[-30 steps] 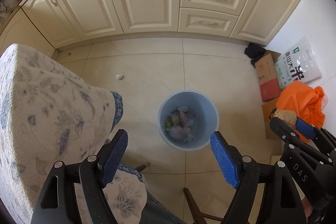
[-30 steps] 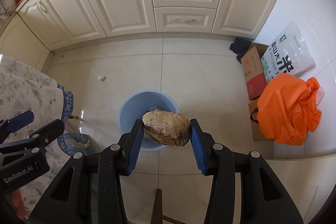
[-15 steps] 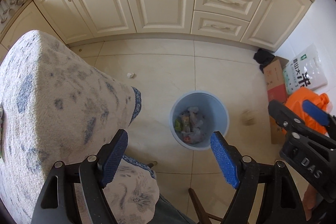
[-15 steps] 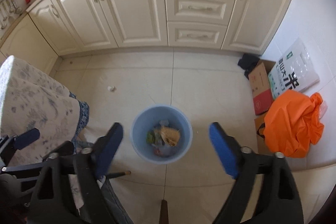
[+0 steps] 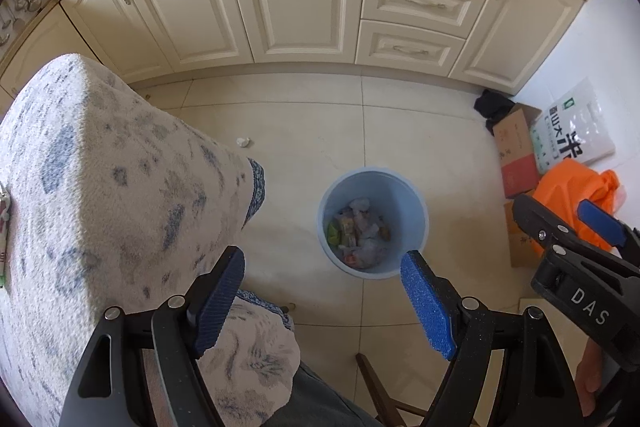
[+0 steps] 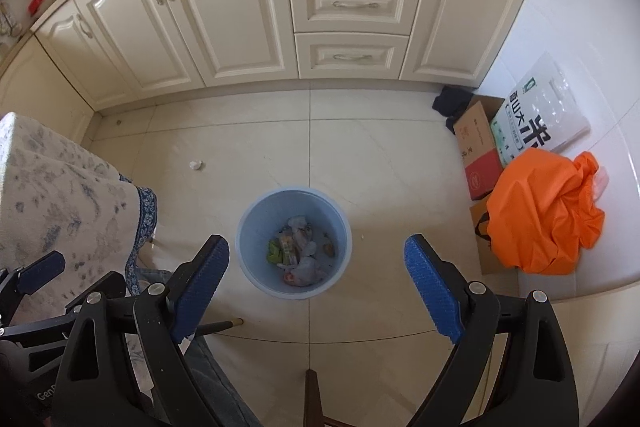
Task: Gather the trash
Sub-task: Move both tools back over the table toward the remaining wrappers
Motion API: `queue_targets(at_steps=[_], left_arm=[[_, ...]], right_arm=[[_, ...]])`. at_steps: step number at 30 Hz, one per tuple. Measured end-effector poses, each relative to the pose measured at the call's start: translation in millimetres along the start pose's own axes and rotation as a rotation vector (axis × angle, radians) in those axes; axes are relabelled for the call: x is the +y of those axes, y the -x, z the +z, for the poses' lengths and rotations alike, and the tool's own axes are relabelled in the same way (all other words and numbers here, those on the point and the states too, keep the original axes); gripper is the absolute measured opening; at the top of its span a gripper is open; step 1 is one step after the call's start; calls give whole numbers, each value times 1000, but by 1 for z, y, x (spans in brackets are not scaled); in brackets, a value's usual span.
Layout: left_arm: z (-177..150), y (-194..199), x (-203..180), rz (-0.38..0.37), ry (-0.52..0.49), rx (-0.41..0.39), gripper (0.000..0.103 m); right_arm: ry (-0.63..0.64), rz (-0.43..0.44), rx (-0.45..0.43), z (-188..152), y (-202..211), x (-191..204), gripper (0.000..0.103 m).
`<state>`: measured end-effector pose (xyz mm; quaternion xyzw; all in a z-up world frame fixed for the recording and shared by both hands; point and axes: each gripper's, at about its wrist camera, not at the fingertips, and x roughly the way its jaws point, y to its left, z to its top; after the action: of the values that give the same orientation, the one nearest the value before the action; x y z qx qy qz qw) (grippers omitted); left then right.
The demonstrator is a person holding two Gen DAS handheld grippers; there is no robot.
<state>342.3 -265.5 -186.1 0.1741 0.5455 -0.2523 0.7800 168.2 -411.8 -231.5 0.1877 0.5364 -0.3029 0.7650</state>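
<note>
Both grippers point steeply down at a pale tiled kitchen floor. The right gripper (image 6: 316, 279) has its jaws spread wide with nothing between the blue pads; only floor and the bin show in the gap. The left gripper (image 5: 324, 301) also stands open and empty, its left pad over the edge of a blue-and-white patterned tablecloth (image 5: 100, 195).

The blue trash bin (image 6: 256, 223) sits on the floor below. In the right wrist view it lies just above the gap between the fingers, toward 11 o'clock of the fingertips' midpoint, nearer the left pad. In the left wrist view the bin (image 5: 412, 203) stands at about 1 o'clock of that gripper's midpoint, its near rim just beside the right pad. Inside it lies a heap of crumpled wrappers and tissue (image 6: 298, 251); a small brownish lump (image 6: 329, 248) at the heap's 3 o'clock side may be a separate scrap, though it is too small to tell.

A small white crumpled scrap (image 6: 195, 165) lies on the tiles, well apart from the bin at about its 10 o'clock. At the bin's 3 o'clock, against the wall, are an orange bag (image 6: 548, 219), a cardboard box (image 6: 480, 151) and a white printed sack (image 6: 540, 115). Cream cabinets (image 6: 240, 7) fill the 12 o'clock side.
</note>
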Motion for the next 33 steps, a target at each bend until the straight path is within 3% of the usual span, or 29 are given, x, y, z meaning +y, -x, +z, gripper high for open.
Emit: queue_targets(at_steps=[8,18,33], left_arm=[[-27,41,6,9,7,-82,77],[-74,99,25,41,72,-184,78],[-156,186,95,109,250,-302,82]], right_arm=[[-30,16,-65,-5,36,-10,91],[-30,98,-117,-22,75,3,91],[103,207,-165,-37,110,68,92]])
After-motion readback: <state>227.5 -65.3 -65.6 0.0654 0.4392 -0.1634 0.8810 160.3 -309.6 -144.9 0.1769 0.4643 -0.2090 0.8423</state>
